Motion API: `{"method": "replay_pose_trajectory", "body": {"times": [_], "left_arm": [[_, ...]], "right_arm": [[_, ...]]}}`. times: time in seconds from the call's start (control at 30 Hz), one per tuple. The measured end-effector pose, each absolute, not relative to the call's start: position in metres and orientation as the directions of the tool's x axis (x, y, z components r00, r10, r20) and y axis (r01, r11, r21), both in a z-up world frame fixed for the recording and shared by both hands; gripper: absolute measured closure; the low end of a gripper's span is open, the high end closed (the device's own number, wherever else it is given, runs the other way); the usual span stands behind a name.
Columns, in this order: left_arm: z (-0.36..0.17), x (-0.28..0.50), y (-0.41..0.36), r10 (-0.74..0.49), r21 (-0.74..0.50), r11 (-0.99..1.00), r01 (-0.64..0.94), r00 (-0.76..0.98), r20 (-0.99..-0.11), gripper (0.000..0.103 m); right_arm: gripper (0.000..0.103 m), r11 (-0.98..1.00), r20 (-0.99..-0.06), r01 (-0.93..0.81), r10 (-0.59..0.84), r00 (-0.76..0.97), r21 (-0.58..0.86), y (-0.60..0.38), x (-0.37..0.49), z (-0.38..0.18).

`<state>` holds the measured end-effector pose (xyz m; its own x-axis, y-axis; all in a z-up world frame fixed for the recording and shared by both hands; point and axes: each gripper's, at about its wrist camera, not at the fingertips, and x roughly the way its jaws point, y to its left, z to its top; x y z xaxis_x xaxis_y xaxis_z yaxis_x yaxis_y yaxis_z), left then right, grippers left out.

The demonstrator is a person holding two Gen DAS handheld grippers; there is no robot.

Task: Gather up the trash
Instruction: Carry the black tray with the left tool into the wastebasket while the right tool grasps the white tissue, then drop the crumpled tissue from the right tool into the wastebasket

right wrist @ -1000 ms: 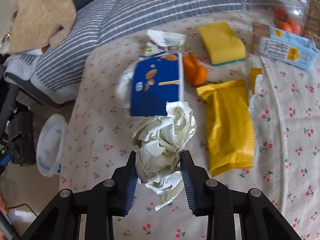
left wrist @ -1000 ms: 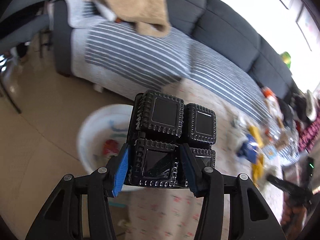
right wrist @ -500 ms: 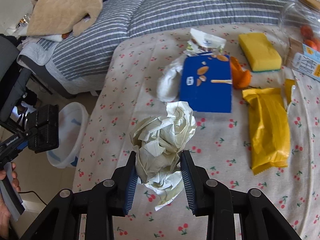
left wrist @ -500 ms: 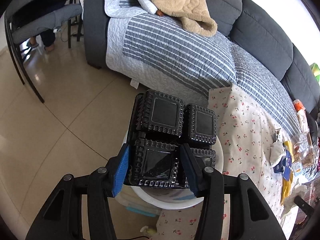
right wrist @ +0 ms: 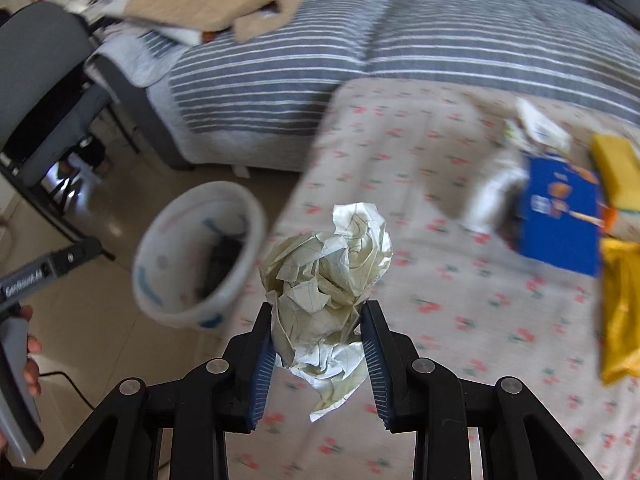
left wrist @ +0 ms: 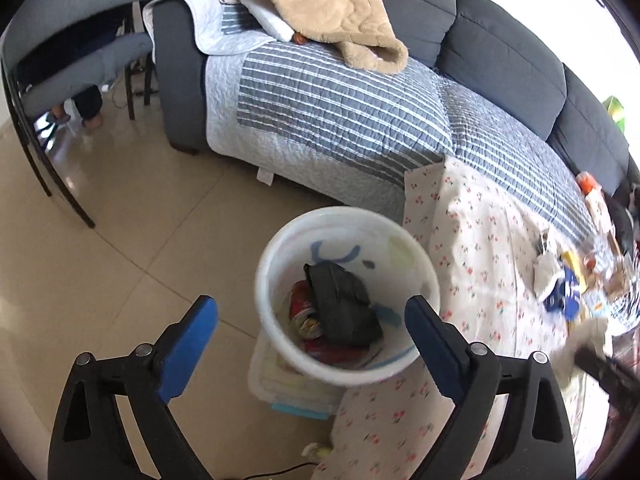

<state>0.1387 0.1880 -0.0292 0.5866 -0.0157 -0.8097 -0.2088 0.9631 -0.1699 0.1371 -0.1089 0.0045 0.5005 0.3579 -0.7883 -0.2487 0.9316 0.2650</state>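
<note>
My left gripper (left wrist: 312, 312) hangs open above the white bin (left wrist: 344, 368), nothing between its blue pads. Inside the bin lies the black plastic tray (left wrist: 340, 304) on top of a red can (left wrist: 302, 308). My right gripper (right wrist: 318, 320) is shut on a crumpled ball of paper (right wrist: 328, 272), held above the cherry-print tablecloth (right wrist: 460, 300). In the right wrist view the bin (right wrist: 180, 304) stands lower left of the paper ball, beside the table's corner. A blue packet (right wrist: 560, 220), a yellow wrapper (right wrist: 620, 312) and a white tissue (right wrist: 496, 196) lie on the cloth at the right.
A sofa with a grey striped cover (left wrist: 340, 112) and a beige blanket (left wrist: 332, 8) runs behind the bin. A grey chair (left wrist: 72, 64) stands at the left on the tiled floor (left wrist: 100, 272). A hand (right wrist: 30, 356) holds the left gripper's handle at the left edge.
My left gripper has opened and the black tray has dropped into the bin. My right gripper with the paper ball has swung left toward the bin.
</note>
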Motion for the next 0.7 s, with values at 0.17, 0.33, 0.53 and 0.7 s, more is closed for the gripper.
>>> {"method": "replay_pose_trajectory", "body": {"times": [0.17,0.33,0.53,0.7], "left_arm": [[-0.034,0.116,0.209,0.046,-0.108,0.961,-0.254,0.533,-0.845,0.003],[-0.038,0.102,0.233,0.076,-0.084,0.954,-0.287,0.506,-0.859,0.003],[-0.043,0.098,0.251,0.116,-0.048,0.949,-0.311,0.49,-0.864,0.003],[-0.046,0.101,0.255,0.101,-0.062,0.948,-0.311,0.484,-0.869,0.003]], "right_arm": [[0.065,0.907,-0.778,-0.315,0.407,0.479,0.28,-0.06,0.148,-0.002],[0.065,0.889,-0.779,-0.352,0.435,0.451,0.293,-0.014,0.168,-0.014],[0.065,0.883,-0.784,-0.356,0.446,0.432,0.306,0.014,0.19,-0.031],[0.059,0.887,-0.782,-0.335,0.444,0.437,0.317,0.016,0.202,-0.039]]}}
